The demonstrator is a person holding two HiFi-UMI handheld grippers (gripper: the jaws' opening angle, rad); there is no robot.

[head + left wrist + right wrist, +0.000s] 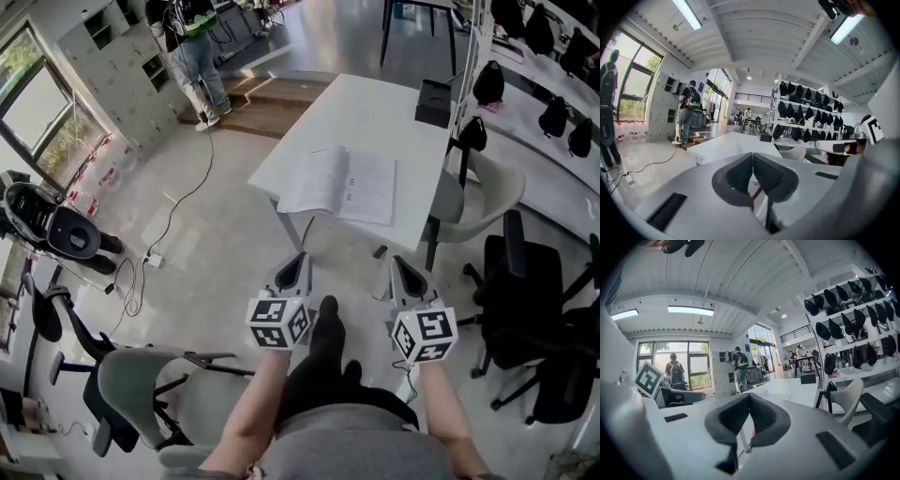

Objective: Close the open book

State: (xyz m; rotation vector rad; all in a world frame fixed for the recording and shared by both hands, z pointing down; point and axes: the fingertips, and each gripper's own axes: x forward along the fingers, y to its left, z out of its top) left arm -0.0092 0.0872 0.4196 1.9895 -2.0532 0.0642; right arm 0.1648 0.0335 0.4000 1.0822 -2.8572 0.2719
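Observation:
An open book with white pages lies flat near the front edge of a white table. Both grippers hover over the floor, short of the table and well apart from the book. My left gripper is shut, jaws meeting at the tips with nothing between them; in the left gripper view it points at the table. My right gripper is shut and empty too, and in its own view it points nearly level toward the table.
A black box sits at the table's far right edge. A light chair and black office chairs stand to the right, a grey chair at lower left. A person stands far off by wooden steps. Cables trail across the floor.

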